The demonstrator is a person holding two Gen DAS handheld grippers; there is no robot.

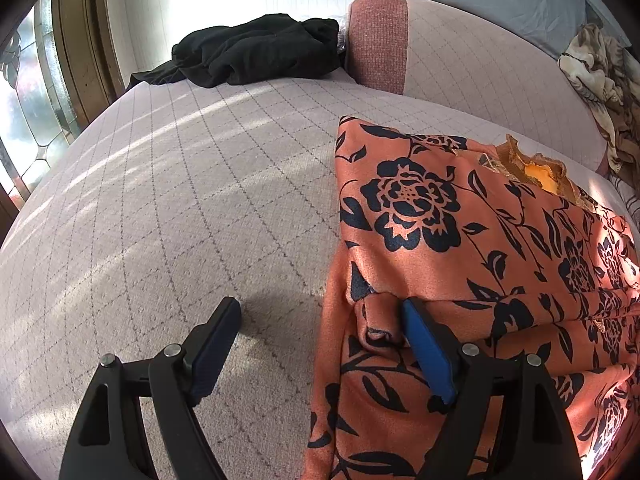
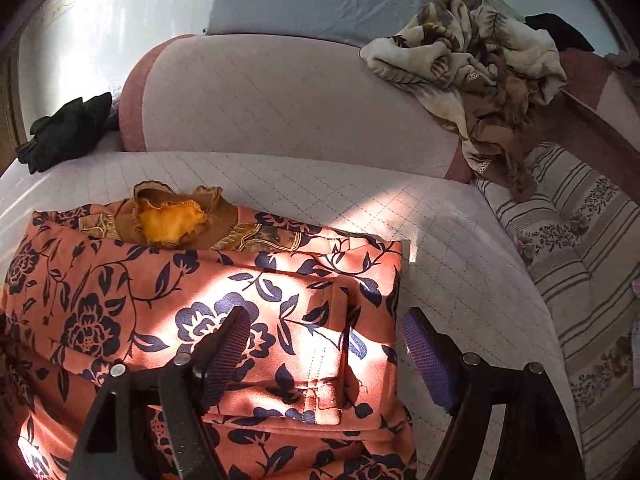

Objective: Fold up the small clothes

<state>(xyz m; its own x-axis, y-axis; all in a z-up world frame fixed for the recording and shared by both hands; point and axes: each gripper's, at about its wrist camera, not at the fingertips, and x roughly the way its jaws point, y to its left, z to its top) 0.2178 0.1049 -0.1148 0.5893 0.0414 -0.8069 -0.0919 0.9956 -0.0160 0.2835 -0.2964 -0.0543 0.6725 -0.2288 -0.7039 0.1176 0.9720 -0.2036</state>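
An orange garment with a dark floral print (image 1: 460, 248) lies partly folded on the pale quilted sofa seat (image 1: 180, 200), its brown ruffled collar with yellow lining (image 1: 536, 172) at the far end. My left gripper (image 1: 320, 312) is open at the garment's left edge, its right finger resting on the cloth, its left finger over bare seat. In the right wrist view the same garment (image 2: 200, 300) fills the lower left. My right gripper (image 2: 328, 320) is open over its right edge, its left finger above the cloth, its right finger over the seat.
A black garment (image 1: 256, 52) lies at the seat's far left by the pink backrest cushion (image 2: 280, 104). A crumpled beige floral blanket (image 2: 472, 60) hangs over the backrest at right. A striped floral cushion (image 2: 580, 260) borders the seat's right side. A glass door (image 1: 28, 100) stands at left.
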